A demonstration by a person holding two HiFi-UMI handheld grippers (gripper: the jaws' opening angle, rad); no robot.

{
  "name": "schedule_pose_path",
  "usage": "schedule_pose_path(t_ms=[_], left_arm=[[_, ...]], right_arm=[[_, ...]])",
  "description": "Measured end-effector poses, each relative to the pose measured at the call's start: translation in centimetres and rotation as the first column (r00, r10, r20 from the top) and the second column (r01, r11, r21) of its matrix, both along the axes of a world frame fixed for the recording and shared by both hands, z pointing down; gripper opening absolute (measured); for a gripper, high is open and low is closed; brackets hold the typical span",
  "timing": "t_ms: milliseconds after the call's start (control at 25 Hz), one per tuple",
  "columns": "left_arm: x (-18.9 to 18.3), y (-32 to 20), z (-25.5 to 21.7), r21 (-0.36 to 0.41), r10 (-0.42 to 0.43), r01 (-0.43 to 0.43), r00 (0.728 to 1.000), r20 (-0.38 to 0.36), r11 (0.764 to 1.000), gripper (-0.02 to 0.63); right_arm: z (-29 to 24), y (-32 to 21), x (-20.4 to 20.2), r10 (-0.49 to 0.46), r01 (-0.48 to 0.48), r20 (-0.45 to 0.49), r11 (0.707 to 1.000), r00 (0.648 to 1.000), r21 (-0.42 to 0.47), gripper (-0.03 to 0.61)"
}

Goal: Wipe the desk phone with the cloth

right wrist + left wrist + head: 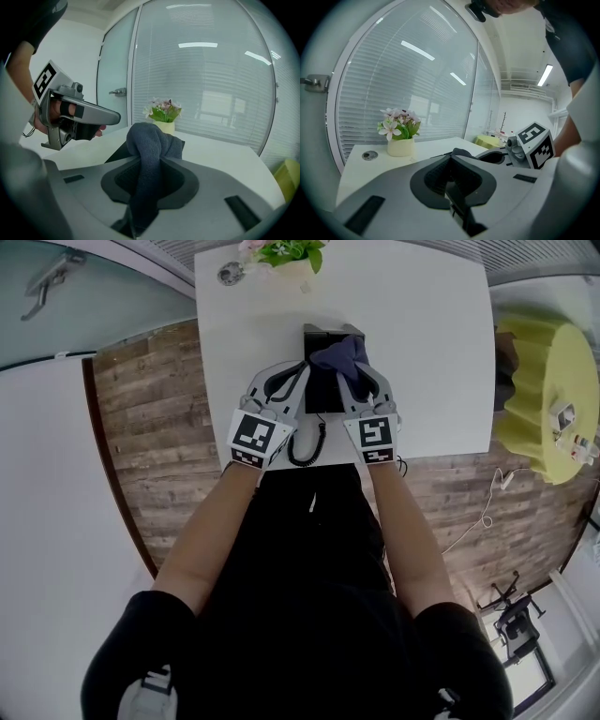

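A black desk phone [322, 381] sits near the front of the white table [422, 343], and its coiled cord [307, 442] hangs over the near edge. A dark blue cloth [339, 355] lies bunched on the phone's top right. My right gripper [356, 371] is shut on the cloth [143, 140], which bulges up between the jaws above the phone [118, 152]. My left gripper [298, 376] is at the phone's left side. Its jaws [451, 158] are shut with nothing seen between them. What they touch is hidden.
A small pot of pink flowers [286, 257] stands at the table's far edge, with a round cable port [229, 275] to its left. A yellow round table [548, 395] is off to the right. Beneath the table is a wood floor [159, 427].
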State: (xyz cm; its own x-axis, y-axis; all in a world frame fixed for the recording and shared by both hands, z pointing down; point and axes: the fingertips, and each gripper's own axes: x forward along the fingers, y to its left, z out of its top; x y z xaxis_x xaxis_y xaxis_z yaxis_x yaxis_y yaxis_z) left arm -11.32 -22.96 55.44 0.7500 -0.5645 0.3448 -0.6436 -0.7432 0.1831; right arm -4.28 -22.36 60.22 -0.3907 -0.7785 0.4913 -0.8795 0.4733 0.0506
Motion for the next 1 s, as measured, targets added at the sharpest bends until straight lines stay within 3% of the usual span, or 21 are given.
schedule_pose_path(t_ms=[440, 1000], left_arm=[[-0.1, 1.9, 1.2, -0.016, -0.038, 0.038, 0.999, 0.001, 0.999, 0.011], [0.2, 5.1, 1.0, -0.015, -0.079, 0.079, 0.997, 0.015, 0.997, 0.011]], right_arm=[[1.2, 2.8, 0.0, -0.011, 0.011, 0.008, 1.0, 1.0, -0.008, 0.097], [3.5, 7.1, -0.4, -0.085, 0.085, 0.003, 0.99, 0.996, -0.111, 0.097]])
